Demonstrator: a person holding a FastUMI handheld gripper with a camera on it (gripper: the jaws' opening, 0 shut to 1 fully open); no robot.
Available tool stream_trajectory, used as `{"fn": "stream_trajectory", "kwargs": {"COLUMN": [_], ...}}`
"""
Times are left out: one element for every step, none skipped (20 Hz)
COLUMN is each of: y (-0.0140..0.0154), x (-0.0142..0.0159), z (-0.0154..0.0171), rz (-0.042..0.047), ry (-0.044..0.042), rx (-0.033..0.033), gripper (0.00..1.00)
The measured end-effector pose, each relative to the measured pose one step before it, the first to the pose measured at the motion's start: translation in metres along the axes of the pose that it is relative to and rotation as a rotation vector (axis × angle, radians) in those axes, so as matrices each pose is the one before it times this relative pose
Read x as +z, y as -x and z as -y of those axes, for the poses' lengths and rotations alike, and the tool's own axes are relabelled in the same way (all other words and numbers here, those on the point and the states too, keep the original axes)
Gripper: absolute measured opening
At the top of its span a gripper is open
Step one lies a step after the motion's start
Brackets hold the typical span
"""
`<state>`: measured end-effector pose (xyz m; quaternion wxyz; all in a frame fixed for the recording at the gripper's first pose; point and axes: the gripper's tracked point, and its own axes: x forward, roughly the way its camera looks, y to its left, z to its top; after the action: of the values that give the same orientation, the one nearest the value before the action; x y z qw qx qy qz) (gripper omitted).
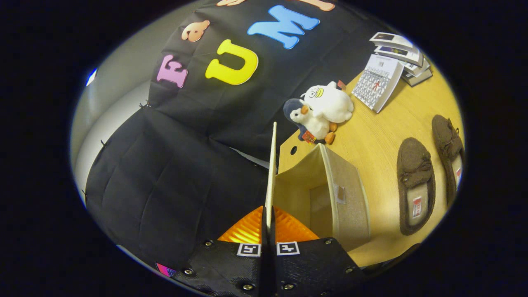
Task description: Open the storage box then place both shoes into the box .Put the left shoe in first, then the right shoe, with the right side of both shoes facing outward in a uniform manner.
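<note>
My gripper (268, 214) is shut on the thin cream lid (272, 165) of the storage box (350, 198), and the lid stands edge-on, running straight ahead from between my fingers. The beige fabric box sits just to the right of the lid on the wooden table (375, 140), its top open and its inside bare. Two dark brown slippers lie side by side on the table beyond the box to the right: the nearer one (414, 185) next to the box, the other (449, 152) farther out. Both show their light insoles.
Two plush toys (324, 111), a white one and a blue-and-white one, sit on the table behind the box. A desk calendar (377, 82) and a stack of booklets (402, 53) stand farther back. The black cloth wall (185, 165) hangs to the left.
</note>
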<state>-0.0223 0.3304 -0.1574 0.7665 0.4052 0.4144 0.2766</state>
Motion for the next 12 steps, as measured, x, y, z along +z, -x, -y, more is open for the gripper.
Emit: {"fn": "stream_trajectory", "kwargs": {"y": [-0.00234, -0.0017, -0.00265, -0.00251, -0.00175, -0.00197, -0.00274, -0.00234, -0.0016, -0.00313, -0.00198, -0.00279], "x": [0.00018, -0.00104, -0.00113, -0.00029, -0.00131, -0.0004, -0.0006, -0.0008, -0.00209, -0.00129, -0.00041, -0.00031], "z": [-0.00911, -0.00969, -0.00674, -0.00717, -0.00612, -0.00564, -0.00716, -0.00518, -0.00636, -0.00649, -0.00753, -0.00828], "rz": [0.00115, 0.00117, 0.00085, 0.00078, 0.00119, 0.00314, 0.00034, 0.00068, -0.00187, -0.00381, -0.0013, -0.00194], "ry": [0.01984, 0.01687, 0.01571, 0.01501, 0.01824, 0.02142, 0.02001, 0.0186, 0.02058, 0.0206, 0.01834, 0.01713], "rx": [0.00184, 0.00034, -0.00267, -0.00447, -0.01004, -0.00928, -0.00721, -0.01341, -0.01334, -0.01257, -0.00706, -0.00026], "gripper": [0.0, 0.0, 0.0, 0.0, 0.0, 0.0, 0.0, 0.0, 0.0, 0.0, 0.0, 0.0]}}
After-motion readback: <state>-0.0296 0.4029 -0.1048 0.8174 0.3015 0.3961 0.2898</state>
